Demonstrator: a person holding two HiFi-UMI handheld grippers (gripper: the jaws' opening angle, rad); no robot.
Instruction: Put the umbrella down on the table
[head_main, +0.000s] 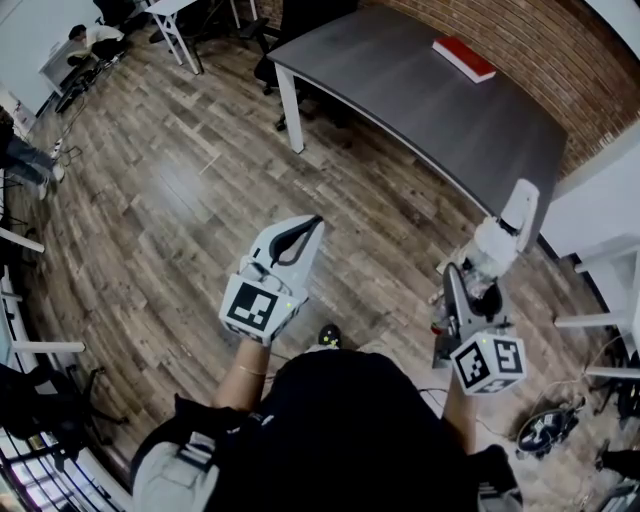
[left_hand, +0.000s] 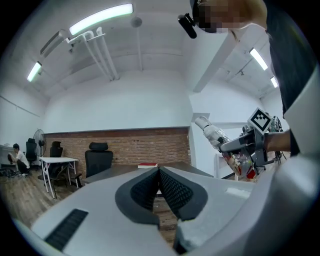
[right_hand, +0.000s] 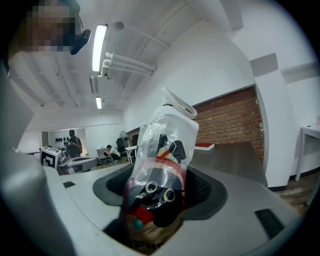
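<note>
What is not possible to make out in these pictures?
Print on the umbrella: right gripper view, blurred by its plastic wrap.
Its lower end: same view, sunk between the jaws.
Title of the book: head view, too small.
Far legs of the table: head view, hidden under its top.

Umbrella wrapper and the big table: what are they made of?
The umbrella sits in a wrapper that looks like thin clear plastic: see-through, crinkled, shiny. The table has a matte dark grey top, maybe laminate or painted wood, on white legs, likely metal.
</note>
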